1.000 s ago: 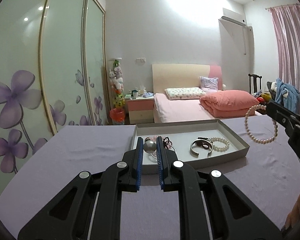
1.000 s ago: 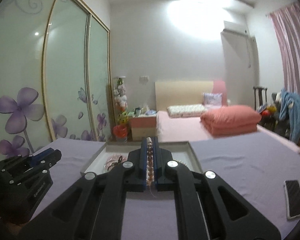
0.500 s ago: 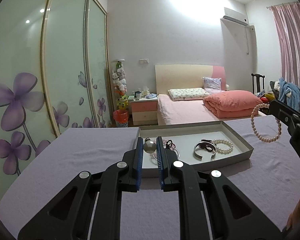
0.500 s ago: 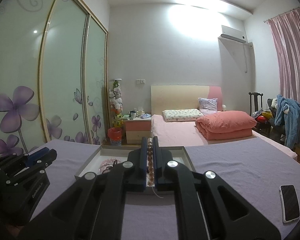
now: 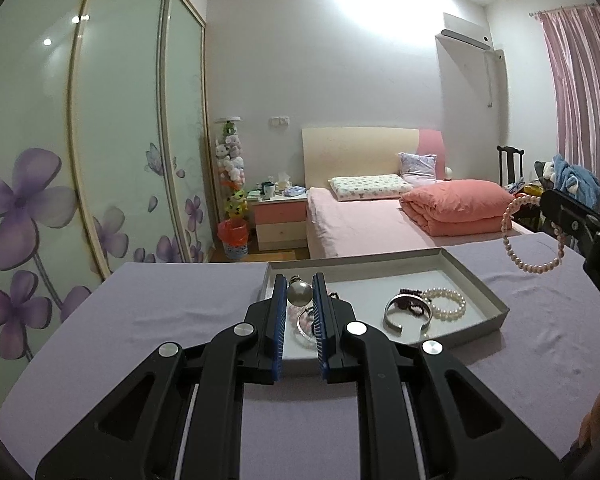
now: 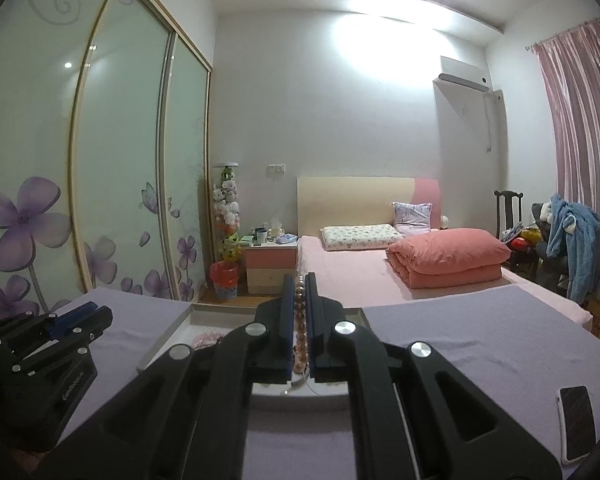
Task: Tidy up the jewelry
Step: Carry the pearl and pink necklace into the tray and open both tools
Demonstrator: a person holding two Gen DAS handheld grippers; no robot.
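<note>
My left gripper (image 5: 296, 300): matte black plastic two-finger tool, blue ribbed pads lining inner faces of fingers (image 5: 278, 320), round silver screw heads on linkage arms, triangular cut-outs in rear arms. My right gripper (image 6: 299, 292): same black build, dark blue pads, four silver screws, thin white cord under fingers. Seen from right camera, left tool's side carries small silver screws and white lettering, too small to read.
</note>
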